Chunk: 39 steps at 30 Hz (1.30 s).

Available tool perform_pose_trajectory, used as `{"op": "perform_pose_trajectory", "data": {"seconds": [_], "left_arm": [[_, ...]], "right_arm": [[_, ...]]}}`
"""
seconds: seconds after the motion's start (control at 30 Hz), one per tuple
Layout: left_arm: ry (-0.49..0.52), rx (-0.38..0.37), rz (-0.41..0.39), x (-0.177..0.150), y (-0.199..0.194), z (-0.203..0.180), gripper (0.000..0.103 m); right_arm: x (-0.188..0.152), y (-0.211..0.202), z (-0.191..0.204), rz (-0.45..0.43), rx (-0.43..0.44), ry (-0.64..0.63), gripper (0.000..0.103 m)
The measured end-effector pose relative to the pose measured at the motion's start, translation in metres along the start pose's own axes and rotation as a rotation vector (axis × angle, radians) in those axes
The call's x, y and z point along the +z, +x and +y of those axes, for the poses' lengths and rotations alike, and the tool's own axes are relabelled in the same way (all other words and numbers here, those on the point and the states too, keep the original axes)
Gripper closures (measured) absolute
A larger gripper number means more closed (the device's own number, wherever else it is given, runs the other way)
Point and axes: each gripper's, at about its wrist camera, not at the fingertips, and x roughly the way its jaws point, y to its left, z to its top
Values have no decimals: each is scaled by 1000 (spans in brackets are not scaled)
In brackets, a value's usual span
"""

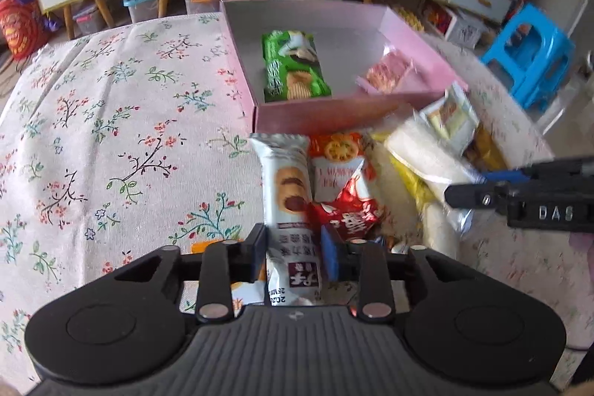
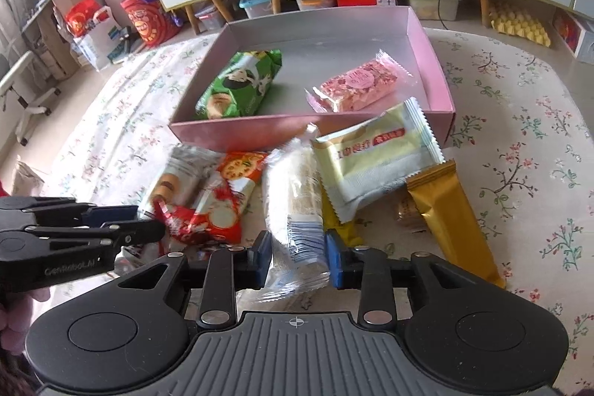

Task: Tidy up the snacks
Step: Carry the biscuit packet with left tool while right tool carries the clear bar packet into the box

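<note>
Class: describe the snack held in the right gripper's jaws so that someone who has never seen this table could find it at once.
Start at the pink box on the flowered tablecloth. In the snack pile in front of it, the clear-wrapped white wafer pack lies between the red packet and the pale yellow packet. It alone is see-through.

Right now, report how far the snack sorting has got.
Done: a green biscuit pack and a pink nougat bar lie in the pink box. In hand: left tongs grip a white cookie packet; right tongs grip a clear wafer pack. Left: gold packet, cream packet, red packets.
</note>
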Motion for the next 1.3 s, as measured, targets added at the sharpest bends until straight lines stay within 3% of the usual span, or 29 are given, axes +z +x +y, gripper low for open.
{"op": "perform_pose_trajectory", "data": {"seconds": [0.1, 0.3, 0.37, 0.43, 0.63, 0.8, 1.3], "left_arm": [[31, 5, 24, -3, 4, -3, 68], [76, 22, 33, -6, 4, -9, 65], [75, 22, 32, -6, 5, -8, 68], [73, 26, 33, -6, 4, -7, 73], [69, 28, 38, -5, 2, -4, 76], [31, 1, 22, -2, -5, 2, 77], [-129, -146, -30, 7, -28, 25, 79]], "right_arm": [[-2, 3, 2, 0, -35, -28, 57], [-4, 4, 13, -47, -65, -133, 53], [-5, 5, 17, -57, -55, -164, 53], [-6, 7, 19, -59, -34, -177, 54], [-7, 15, 20, -46, -57, -206, 71], [-3, 7, 16, -47, -31, -155, 79], [13, -16, -20, -20, 165, 125, 80]]}}
